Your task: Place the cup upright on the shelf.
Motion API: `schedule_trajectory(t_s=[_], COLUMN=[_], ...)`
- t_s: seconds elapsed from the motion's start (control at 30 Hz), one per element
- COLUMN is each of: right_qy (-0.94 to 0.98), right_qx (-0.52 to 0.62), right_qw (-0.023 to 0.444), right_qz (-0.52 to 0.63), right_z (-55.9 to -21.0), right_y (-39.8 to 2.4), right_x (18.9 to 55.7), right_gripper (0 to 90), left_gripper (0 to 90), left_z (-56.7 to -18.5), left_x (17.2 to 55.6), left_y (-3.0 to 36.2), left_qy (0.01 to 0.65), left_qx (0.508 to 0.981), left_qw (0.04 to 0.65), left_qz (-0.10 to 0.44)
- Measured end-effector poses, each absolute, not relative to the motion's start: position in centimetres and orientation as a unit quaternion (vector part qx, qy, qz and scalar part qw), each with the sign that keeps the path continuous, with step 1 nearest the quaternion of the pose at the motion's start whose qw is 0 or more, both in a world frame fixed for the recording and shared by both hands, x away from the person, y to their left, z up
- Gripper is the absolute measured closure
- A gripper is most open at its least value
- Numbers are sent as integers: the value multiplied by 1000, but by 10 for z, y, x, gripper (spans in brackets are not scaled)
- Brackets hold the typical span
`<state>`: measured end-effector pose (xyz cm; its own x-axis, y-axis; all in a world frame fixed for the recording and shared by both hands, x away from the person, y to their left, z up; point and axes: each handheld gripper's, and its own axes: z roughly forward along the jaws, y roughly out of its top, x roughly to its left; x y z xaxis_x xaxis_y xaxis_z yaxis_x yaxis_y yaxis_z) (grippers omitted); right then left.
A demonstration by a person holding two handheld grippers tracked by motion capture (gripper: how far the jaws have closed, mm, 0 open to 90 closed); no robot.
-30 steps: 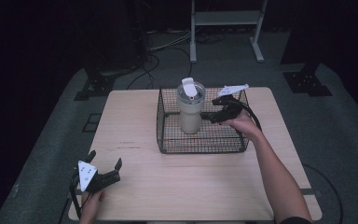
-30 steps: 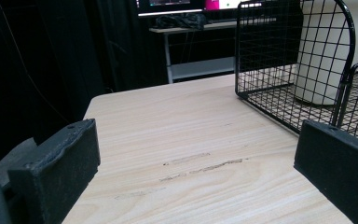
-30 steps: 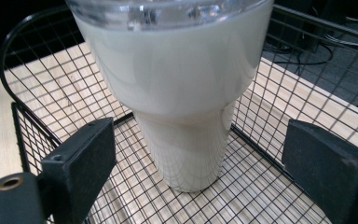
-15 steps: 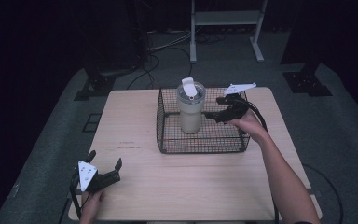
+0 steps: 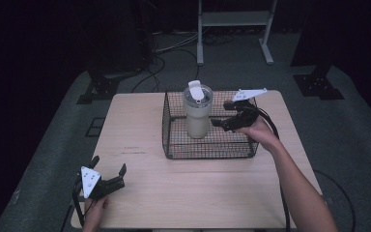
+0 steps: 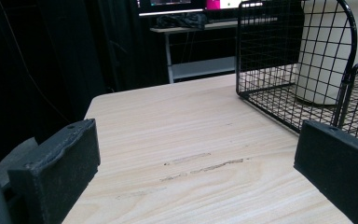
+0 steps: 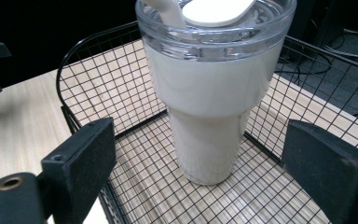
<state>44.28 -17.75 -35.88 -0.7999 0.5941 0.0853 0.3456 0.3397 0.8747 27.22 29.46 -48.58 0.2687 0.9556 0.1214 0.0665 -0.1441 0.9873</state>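
White lidded tumbler (image 5: 197,113) stands upright inside black wire basket (image 5: 174,145).

Overhead view; two low claw views

From above I see a cream tumbler (image 5: 197,116) upright in the black wire basket (image 5: 207,150) on my counter (image 5: 198,193). My right hand-held gripper (image 5: 221,113) hangs over the basket, jaws apart, beside the tumbler. My left hand-held gripper (image 5: 109,170) sits open near the counter's front-left corner.
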Motion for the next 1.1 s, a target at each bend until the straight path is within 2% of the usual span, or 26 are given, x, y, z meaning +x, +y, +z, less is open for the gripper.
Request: schedule_trajectory(t_s=[0.4, 1.1], right_qy=[812, 822], right_qx=[288, 252], right_qw=[121, 112], right_qz=[493, 498], right_z=[-363, -368], right_y=[-186, -199], right_x=[427, 377], right_gripper=[93, 93], left_gripper=[0, 0], left_z=[-486, -486], left_x=[272, 272], left_y=[295, 294], left_qy=[415, 415], left_qx=[615, 615], left_qw=[507, 506], left_qz=[439, 440])
